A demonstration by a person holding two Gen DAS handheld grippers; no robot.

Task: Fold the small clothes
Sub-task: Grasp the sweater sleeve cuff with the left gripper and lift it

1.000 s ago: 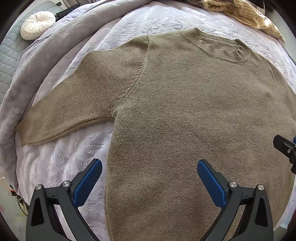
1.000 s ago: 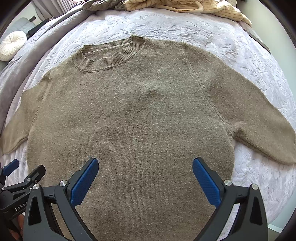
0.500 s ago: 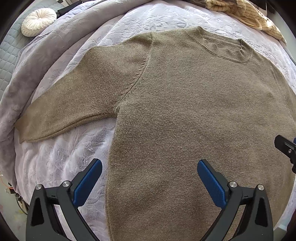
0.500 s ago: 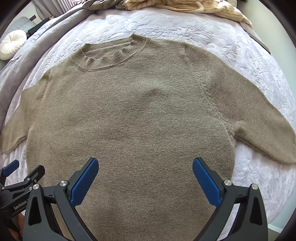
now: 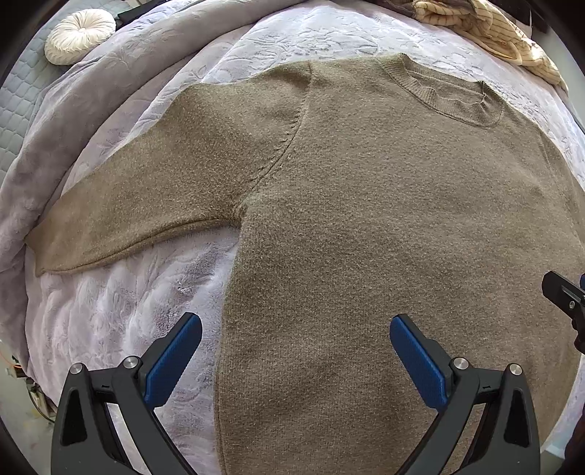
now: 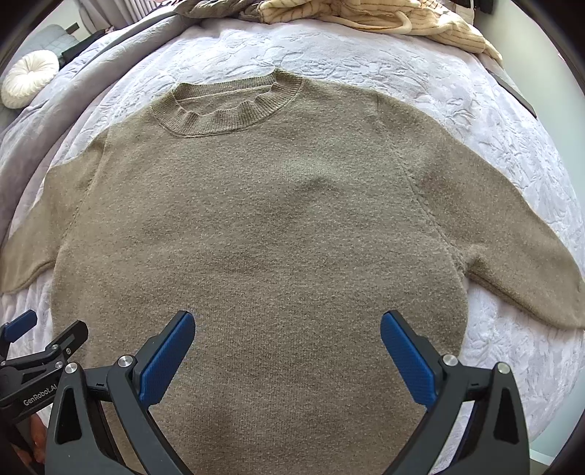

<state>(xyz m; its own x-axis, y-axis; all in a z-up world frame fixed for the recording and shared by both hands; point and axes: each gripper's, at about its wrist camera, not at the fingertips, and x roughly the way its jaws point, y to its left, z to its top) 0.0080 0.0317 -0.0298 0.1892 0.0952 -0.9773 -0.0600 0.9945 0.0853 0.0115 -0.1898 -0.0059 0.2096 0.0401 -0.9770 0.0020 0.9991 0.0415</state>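
While the olive sweater (image 6: pixel 278 234) lies flat and face-up on the lavender bedspread (image 6: pixel 438 80), both sleeves spread, no fold is made yet. You hold the left gripper (image 5: pixel 295 350) and right gripper (image 6: pixel 287 347) above its lower body, jaws wide and empty.

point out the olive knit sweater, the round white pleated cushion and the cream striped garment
olive knit sweater (image 6: pixel 263 226), right wrist view, middle of chest
round white pleated cushion (image 5: pixel 80 35), left wrist view, its centre
cream striped garment (image 6: pixel 413 18), right wrist view, bunched middle
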